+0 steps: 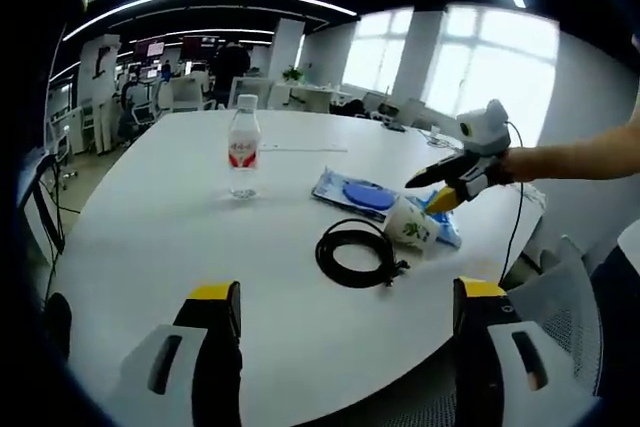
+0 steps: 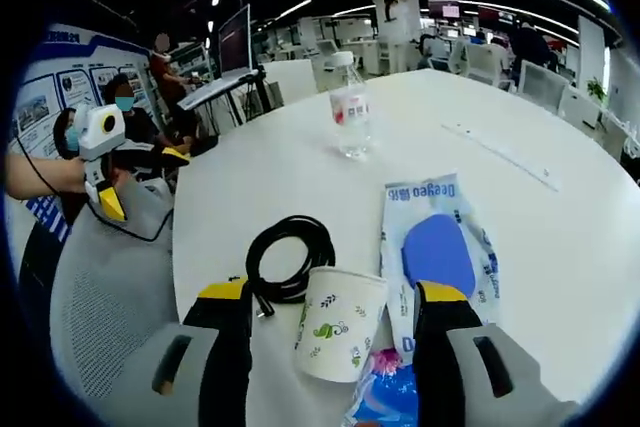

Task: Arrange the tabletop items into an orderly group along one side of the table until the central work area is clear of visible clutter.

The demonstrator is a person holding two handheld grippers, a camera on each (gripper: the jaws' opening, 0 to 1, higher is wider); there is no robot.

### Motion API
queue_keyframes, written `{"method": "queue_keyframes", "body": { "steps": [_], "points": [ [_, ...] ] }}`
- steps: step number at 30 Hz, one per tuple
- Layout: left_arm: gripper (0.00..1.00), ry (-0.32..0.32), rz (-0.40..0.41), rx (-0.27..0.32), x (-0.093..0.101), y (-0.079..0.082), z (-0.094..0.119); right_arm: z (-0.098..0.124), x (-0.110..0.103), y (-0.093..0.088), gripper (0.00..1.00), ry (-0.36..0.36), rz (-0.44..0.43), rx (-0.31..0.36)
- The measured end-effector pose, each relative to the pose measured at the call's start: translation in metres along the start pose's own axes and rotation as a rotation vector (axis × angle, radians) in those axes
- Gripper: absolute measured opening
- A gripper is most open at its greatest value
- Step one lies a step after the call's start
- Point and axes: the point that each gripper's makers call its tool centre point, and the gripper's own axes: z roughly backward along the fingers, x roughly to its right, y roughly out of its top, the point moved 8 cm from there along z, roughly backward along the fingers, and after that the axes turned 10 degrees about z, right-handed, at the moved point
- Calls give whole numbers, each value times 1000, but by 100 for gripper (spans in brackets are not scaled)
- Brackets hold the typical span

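- In the left gripper view: left claw [image 1: 340, 322] low at the near edge of the white desk [image 1: 150, 237], jaws spread wide, nothing between them.
- Seen there from the side (a help for judging): right claw [image 1: 432, 190] reaching in from the right, held by a hand [image 1: 520, 162], its dark jaws apart, the tips at the paper cup [image 1: 412, 224].
- In the right gripper view: right claw [image 2: 332, 297] with both jaws spread on either side of the paper cup [image 2: 338, 322]; cannot tell if the pads touch the cup wall.
- Also there, at the far left: left claw [image 2: 170, 155] held off the desk [image 2: 560, 247] edge, over a grey mesh chair [image 2: 105, 277].
- Paper cup: white with small green leaf prints, upright, open mouth up, standing at the near end of the blue and white packet [image 2: 435, 242].
- Packet: flat on the desk, long axis running away from the right claw, printed end at the far side; in the left gripper view the packet [image 1: 350, 192] lies across, partly behind the cup.
- Black cable [image 2: 290, 255]: coiled in a loop, flat, just beside the cup on its left; in the left gripper view the coil [image 1: 357, 252] lies nearer the camera than the cup.
- Water bottle [image 1: 243, 157]: clear, red label, white cap, upright, apart from the other things, toward the desk middle; also upright and far in the right gripper view [image 2: 350, 112].
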Motion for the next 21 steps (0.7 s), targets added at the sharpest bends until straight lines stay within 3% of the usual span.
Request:
{"method": "queue_keyframes", "body": {
  "steps": [7,11,21],
  "points": [
    [84,12,-14,-19,-2,-2,0,-12,5,-11,56,42,-127,-57],
    [83,12,-21,-22,-2,-3,0,-16,10,-7,51,57,-200,-55],
    [82,25,-38,-35,-4,-5,0,-31,11,-9,45,97,-204,-138]
  ]
}}
